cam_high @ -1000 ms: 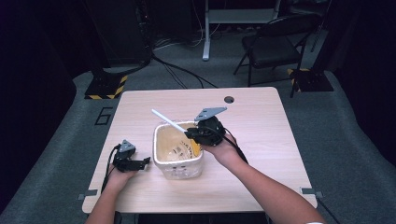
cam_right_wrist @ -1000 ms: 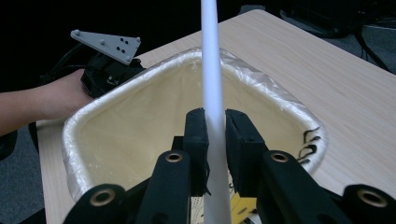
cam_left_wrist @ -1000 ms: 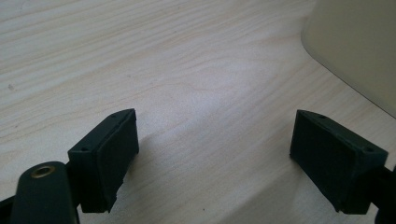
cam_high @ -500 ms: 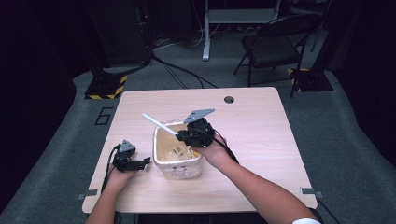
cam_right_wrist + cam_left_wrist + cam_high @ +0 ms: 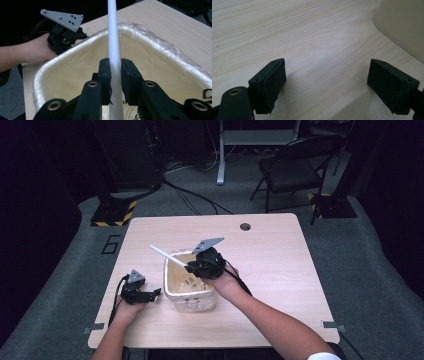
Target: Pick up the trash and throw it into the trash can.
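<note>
My right tongs [image 5: 115, 75] are clamped on a thin white rod [image 5: 113, 30], which juts out ahead of them over the lined bin [image 5: 160, 47] below. It looks light, stiff and smooth (likely to pivot or slip), and I judge a hold nearer its middle steadier. My left tongs [image 5: 327, 82] gape wide with nothing between them, low over the bench [image 5: 312, 37], the bin just beside them

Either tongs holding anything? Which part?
Right tongs are shut on the white stick near its lower end, over the lined bin. Left tongs are open, holding nothing.
</note>
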